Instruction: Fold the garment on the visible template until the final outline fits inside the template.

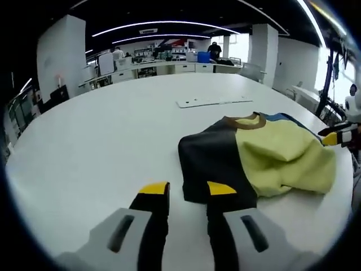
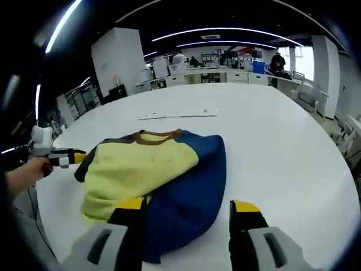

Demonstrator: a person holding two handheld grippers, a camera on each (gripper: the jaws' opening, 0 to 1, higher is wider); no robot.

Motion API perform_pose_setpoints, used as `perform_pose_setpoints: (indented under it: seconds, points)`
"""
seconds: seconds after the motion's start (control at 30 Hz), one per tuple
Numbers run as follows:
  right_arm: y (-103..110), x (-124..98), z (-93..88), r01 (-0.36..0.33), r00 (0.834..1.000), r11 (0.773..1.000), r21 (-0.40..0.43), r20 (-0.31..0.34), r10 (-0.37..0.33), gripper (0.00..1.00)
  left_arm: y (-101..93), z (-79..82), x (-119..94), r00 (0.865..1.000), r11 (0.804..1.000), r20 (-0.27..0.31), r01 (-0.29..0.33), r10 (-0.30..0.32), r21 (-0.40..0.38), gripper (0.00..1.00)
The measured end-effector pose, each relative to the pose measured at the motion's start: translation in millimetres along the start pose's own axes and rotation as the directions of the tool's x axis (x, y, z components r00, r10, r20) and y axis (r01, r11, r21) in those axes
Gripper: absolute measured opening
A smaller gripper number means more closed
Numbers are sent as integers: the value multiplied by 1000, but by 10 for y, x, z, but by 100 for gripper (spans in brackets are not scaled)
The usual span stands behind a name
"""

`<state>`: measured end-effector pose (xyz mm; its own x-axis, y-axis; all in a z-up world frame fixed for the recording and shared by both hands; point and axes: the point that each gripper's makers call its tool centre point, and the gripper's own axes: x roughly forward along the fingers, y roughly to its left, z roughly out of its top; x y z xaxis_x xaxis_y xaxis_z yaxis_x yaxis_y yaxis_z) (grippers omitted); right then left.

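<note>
L claw (image 1: pixel 188 189): jaws parted a little, yellow tips just above the table (image 1: pixel 96 147), released, nothing between them. Its right tip sits at the near edge of the shirt (image 1: pixel 256 158), over the black part; can't tell if it touches the cloth.

R claw (image 2: pixel 189 206): jaws wide apart, released, gripping nothing. Its left tip is over the shirt (image 2: pixel 169 175) where yellow meets blue; its right tip is over bare table (image 2: pixel 282 158), just off the blue hem. Contact w/ cloth: can't tell.

Shirt lies bunched on the white table, not flat. I see a yellow front, brown collar, a blue side and a black side. In the L view it's right of centre, collar away from me. In the R view it's centre-left, collar also on the far side.

A thin white strip (image 1: pixel 214 102) lies on the table beyond the collar, apart from the shirt; also seen in the R view (image 2: pixel 179 116).

In the R view, the L claw's tips (image 2: pixel 72 156) point at the shirt's left edge, w/ a hand (image 2: pixel 22 175) behind it. In the L view, the R claw's tip (image 1: pixel 337 138) shows at the shirt's right edge.

Office desks and people far back.
</note>
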<state>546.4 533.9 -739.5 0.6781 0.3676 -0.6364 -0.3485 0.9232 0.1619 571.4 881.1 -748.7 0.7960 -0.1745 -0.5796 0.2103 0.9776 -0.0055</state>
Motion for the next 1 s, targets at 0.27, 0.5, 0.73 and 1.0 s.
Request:
perform_pose_setpoints:
  seconds: [0.27,0.5,0.73,1.0]
  points:
    - [71,-60,-222,18,999,999,43,-51,-16,52,-20,-101,22,1000,999,-28,13,-14,-36,11]
    - [243,-125,-307,23,998,998,61,-63,-19,38,-94,-147,67,998,997,-46,33,-36,-64,5]
    - [316,-119,-410,29,998,993,119,-59,-22,26,-65,-139,88,999,996,-50,17,-21,-84,3]
    - [318,-103,-391,20,1000,996,88,-1,-20,0,-58,-137,83,998,998,-59,13,-17,-56,0]
